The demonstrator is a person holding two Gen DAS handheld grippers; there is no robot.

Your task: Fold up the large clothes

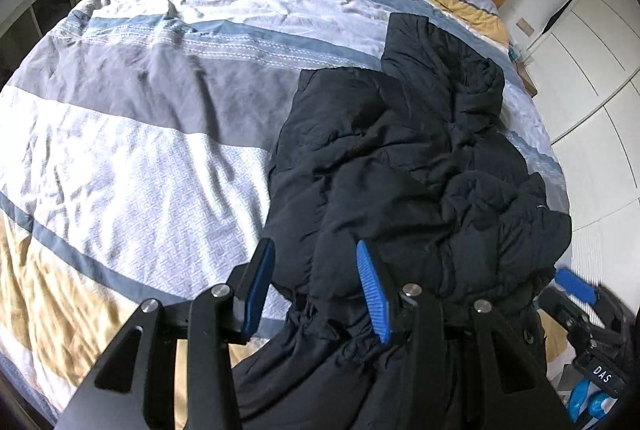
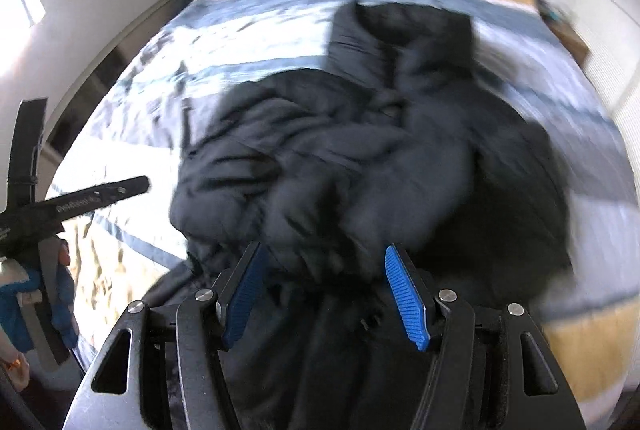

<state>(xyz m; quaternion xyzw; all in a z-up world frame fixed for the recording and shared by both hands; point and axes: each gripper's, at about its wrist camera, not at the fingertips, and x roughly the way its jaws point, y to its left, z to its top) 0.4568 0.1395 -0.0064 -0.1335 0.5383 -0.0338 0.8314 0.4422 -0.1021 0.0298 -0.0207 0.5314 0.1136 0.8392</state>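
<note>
We find both sets of jaws spread wide and holding nothing: the left gripper (image 1: 316, 286) and right gripper (image 2: 326, 294) poised over the near hem of the black puffer jacket (image 1: 404, 166), which lies crumpled on the striped bed (image 1: 132, 158). We judge it bulky, soft, slippery; pinch hem or shoulder seams.
</note>
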